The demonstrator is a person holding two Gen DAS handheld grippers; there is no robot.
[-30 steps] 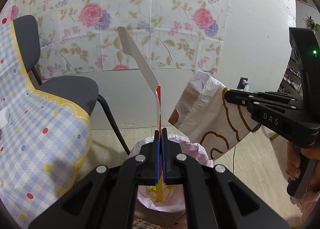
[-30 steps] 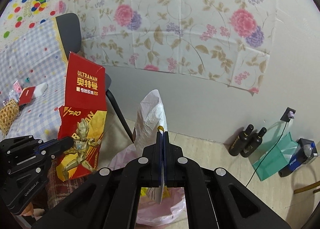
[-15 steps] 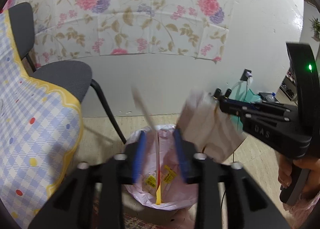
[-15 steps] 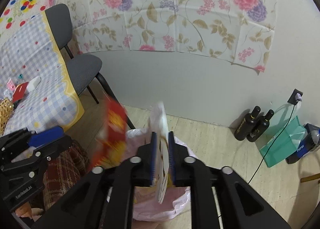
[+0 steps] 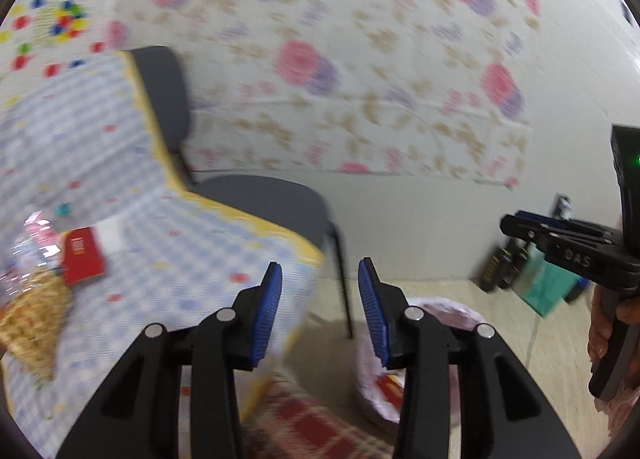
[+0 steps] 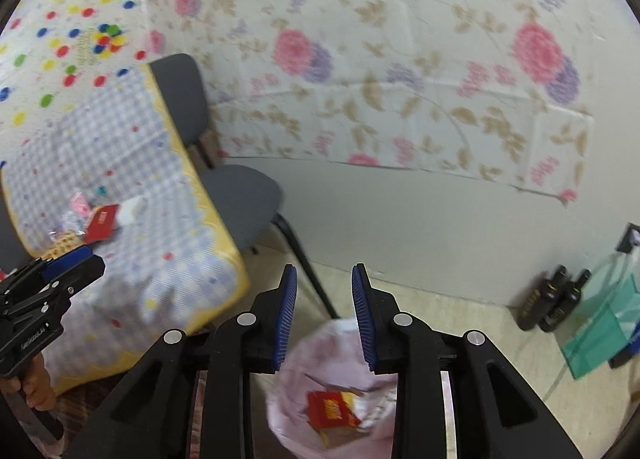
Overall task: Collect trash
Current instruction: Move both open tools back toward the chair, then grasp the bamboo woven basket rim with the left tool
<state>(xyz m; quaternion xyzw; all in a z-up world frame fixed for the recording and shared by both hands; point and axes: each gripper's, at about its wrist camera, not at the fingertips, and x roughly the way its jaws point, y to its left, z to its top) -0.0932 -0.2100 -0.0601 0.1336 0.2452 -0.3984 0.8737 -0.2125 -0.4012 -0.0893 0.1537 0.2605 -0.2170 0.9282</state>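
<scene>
My left gripper (image 5: 320, 307) is open and empty, above the table's corner and the floor. My right gripper (image 6: 325, 313) is open and empty, right above the pink-lined trash bin (image 6: 296, 387). The red Ultraman box (image 6: 330, 411) and a white bag lie inside the bin. The bin also shows in the left wrist view (image 5: 370, 379), low right. On the checked tablecloth (image 5: 168, 259) lie a small red packet (image 5: 82, 255), a clear wrapper (image 5: 36, 231) and a woven straw piece (image 5: 32, 323). The red packet also shows in the right wrist view (image 6: 102, 223).
A grey chair (image 6: 236, 195) stands between the table and the wall. Two dark bottles (image 6: 548, 303) and a green bag (image 6: 600, 319) stand by the wall at right. A plaid rug (image 5: 320, 427) lies on the floor by the bin.
Both grippers opened and dropped the red box and the white bag into the bin. Both views have swung left toward the table.
</scene>
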